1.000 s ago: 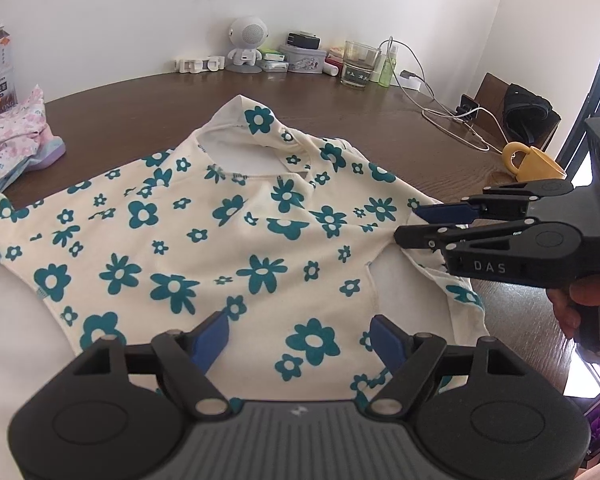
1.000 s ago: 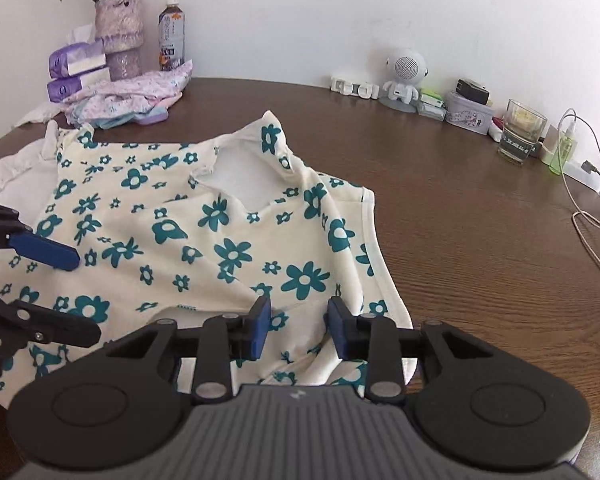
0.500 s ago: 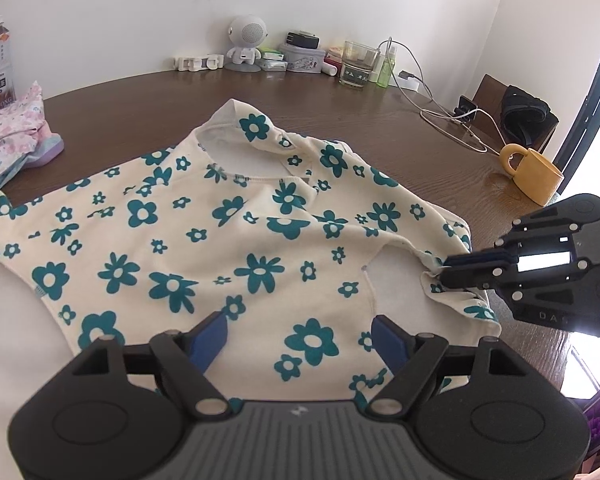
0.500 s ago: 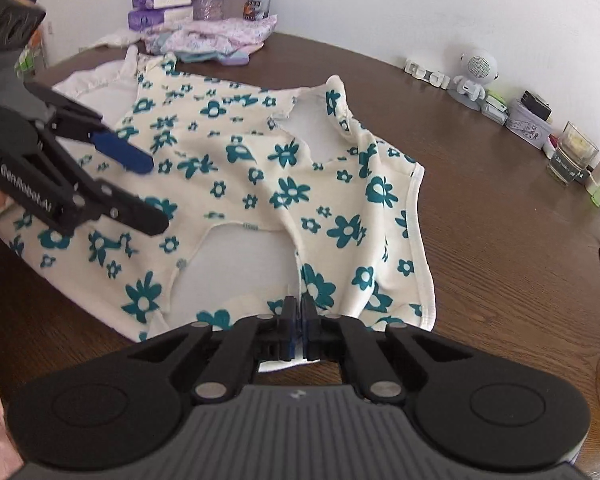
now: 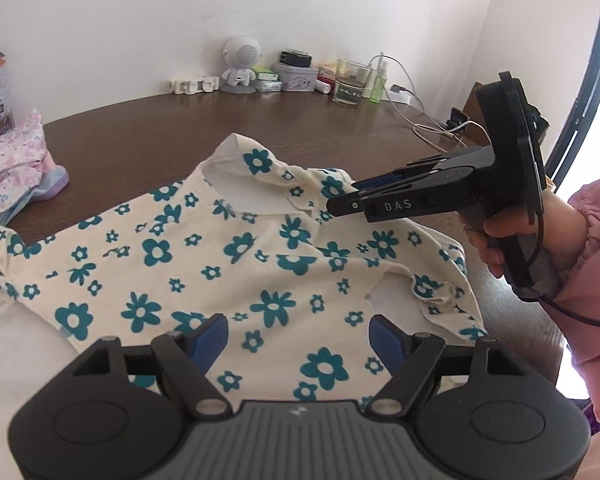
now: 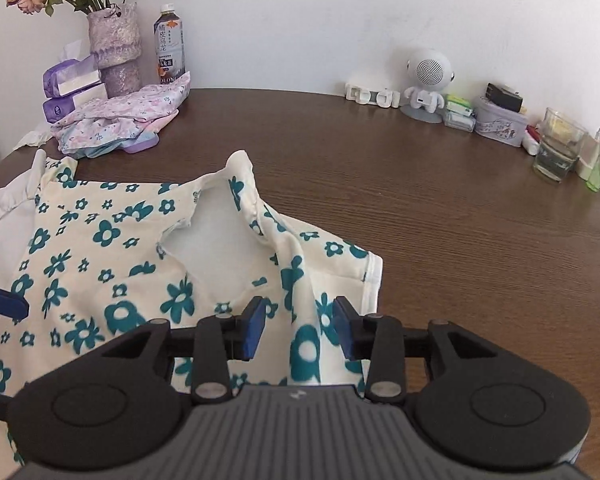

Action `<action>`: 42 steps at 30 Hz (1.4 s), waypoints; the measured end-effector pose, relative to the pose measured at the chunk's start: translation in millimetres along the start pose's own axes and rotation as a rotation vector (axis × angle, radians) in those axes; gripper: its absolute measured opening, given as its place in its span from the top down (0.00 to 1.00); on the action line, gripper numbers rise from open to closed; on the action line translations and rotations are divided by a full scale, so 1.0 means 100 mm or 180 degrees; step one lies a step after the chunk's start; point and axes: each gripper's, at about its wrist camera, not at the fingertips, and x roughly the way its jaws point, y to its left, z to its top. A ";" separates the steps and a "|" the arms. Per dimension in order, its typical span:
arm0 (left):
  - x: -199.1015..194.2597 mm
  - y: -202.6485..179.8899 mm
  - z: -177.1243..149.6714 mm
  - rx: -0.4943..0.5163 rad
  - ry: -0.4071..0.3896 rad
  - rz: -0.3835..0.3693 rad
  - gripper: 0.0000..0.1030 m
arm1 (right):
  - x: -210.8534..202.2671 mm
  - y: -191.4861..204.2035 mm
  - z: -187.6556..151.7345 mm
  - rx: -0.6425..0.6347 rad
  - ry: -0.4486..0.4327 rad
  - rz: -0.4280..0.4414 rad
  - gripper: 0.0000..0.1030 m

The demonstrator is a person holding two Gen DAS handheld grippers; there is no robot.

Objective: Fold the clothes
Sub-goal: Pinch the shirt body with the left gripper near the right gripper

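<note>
A cream shirt (image 5: pixel 260 264) with teal flowers lies spread on the brown table (image 5: pixel 300 128), its neckline (image 6: pixel 212 236) toward the wall. My left gripper (image 5: pixel 298 338) hovers open over the shirt's lower middle, and nothing is between its pads. My right gripper (image 6: pixel 299 328) is open at the shirt's right shoulder, and a raised ridge of cloth (image 6: pixel 296 276) runs between its blue pads. In the left wrist view the right gripper (image 5: pixel 336 204) reaches in from the right, with its tips just beside the collar. A hand (image 5: pixel 496 236) in a pink sleeve holds it.
A pile of pink floral clothes (image 6: pixel 116 120) lies at the back left beside a vase (image 6: pixel 116 52), tissue packs (image 6: pixel 72 88) and a bottle (image 6: pixel 170 48). Along the wall stand a white robot-shaped speaker (image 6: pixel 426 80), a tin (image 6: pixel 500 120), a glass (image 6: pixel 556 148) and cables (image 5: pixel 424 120).
My right gripper was shut at the shirt's right sleeve edge. It has since opened and moved up to the shoulder by the collar. The left gripper has barely moved.
</note>
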 end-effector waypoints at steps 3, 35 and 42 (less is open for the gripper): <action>0.15 0.13 0.18 -0.0169 0.0009 0.0084 0.27 | 0.16 0.00 0.09 -0.0011 0.0106 0.0074 0.63; 0.34 -0.03 0.19 0.0147 0.0068 -0.0254 0.42 | -0.55 0.45 -0.56 -0.0668 0.0134 0.0214 0.94; 0.41 -0.37 0.03 0.0591 0.0246 -0.0507 0.43 | -0.67 0.44 -0.61 -0.0766 0.0268 0.0055 0.92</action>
